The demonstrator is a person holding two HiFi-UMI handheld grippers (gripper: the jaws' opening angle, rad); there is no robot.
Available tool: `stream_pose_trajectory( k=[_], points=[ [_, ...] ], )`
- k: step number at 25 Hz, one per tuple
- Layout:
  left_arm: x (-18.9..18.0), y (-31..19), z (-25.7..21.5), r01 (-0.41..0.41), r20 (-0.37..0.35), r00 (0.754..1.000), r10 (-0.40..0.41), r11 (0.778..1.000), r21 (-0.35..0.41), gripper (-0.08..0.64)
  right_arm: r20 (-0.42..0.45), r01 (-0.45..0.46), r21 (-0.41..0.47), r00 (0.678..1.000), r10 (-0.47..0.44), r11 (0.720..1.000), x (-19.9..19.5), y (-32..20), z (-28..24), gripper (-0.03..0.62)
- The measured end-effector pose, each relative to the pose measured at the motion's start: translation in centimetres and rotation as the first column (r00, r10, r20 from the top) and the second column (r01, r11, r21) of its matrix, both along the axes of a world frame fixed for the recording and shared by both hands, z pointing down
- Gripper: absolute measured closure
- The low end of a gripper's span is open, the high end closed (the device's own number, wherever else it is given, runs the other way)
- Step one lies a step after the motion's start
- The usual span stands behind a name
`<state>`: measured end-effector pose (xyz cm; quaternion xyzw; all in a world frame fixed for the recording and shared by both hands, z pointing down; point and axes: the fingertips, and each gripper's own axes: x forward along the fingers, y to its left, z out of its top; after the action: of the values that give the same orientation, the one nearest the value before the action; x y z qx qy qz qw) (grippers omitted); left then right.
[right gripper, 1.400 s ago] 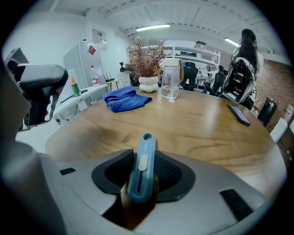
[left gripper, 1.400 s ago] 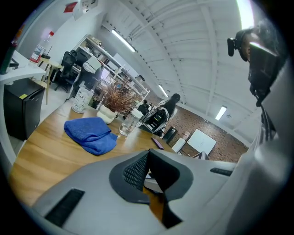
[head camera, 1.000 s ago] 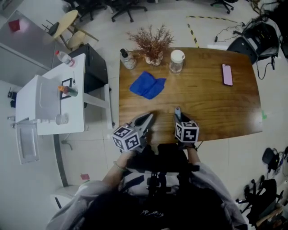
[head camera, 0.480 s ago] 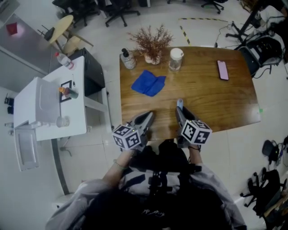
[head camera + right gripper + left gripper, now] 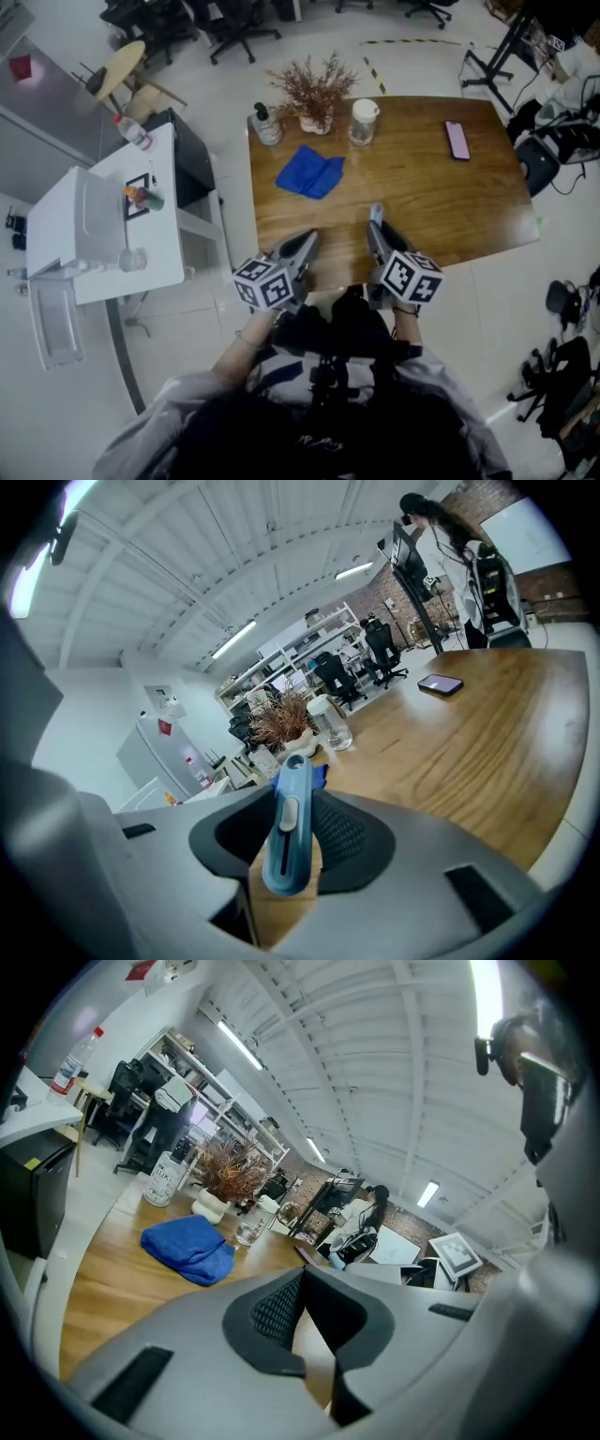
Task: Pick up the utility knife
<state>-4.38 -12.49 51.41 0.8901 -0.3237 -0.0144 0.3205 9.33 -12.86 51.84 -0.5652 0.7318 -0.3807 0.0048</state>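
Observation:
The blue utility knife (image 5: 289,827) stands upright between my right gripper's (image 5: 292,802) dark pads, its grey slider facing the camera. In the head view its tip (image 5: 376,217) pokes out past the right gripper (image 5: 378,236), which hovers over the near edge of the wooden table (image 5: 441,206). The right gripper is shut on the knife. My left gripper (image 5: 302,246) hangs beside it at the table's near left edge. In the left gripper view the jaws meet at the tips (image 5: 302,1274) with nothing between them.
A folded blue cloth (image 5: 311,172) lies mid-left on the table. At the far edge stand a soap bottle (image 5: 265,124), a dried plant (image 5: 314,94) and a lidded jar (image 5: 363,120). A phone (image 5: 457,140) lies far right. A white side table (image 5: 103,225) stands to the left.
My right gripper has risen off the table with the knife in it and rolled, its marker cube now nearer the camera. The left gripper has hardly shifted.

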Motion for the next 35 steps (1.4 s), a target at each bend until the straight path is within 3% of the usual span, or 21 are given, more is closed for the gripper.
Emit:
stream_pose_trajectory(
  k=[5, 15, 24, 35],
  points=[
    [-0.4, -0.8, -0.4, -0.001, -0.049, 0.999, 0.002, 1.0, 0.007, 0.554, -0.01, -0.006, 0.0, 1.0, 0.006, 1.0, -0.4, -0.2, 0.1, 0.451],
    [-0.1, -1.7, 0.5, 0.0, -0.051, 0.999, -0.001, 1.0, -0.027, 0.552, -0.041, 0.0, -0.027, 0.999, -0.001, 1.0, 0.0, -1.0, 0.9, 0.451],
    [0.1, -3.1, 1.2, 0.035, -0.035, 0.999, -0.037, 0.999, -0.042, 0.554, -0.161, 0.045, -0.165, 0.984, -0.071, 0.985, 1.0, -2.2, 6.9, 0.451],
    [-0.2, -4.3, 2.1, 0.108, -0.002, 0.994, -0.109, 0.992, -0.07, 0.554, -0.238, 0.107, -0.305, 0.954, -0.185, 0.946, 1.8, -3.7, 12.6, 0.451]
  ],
)
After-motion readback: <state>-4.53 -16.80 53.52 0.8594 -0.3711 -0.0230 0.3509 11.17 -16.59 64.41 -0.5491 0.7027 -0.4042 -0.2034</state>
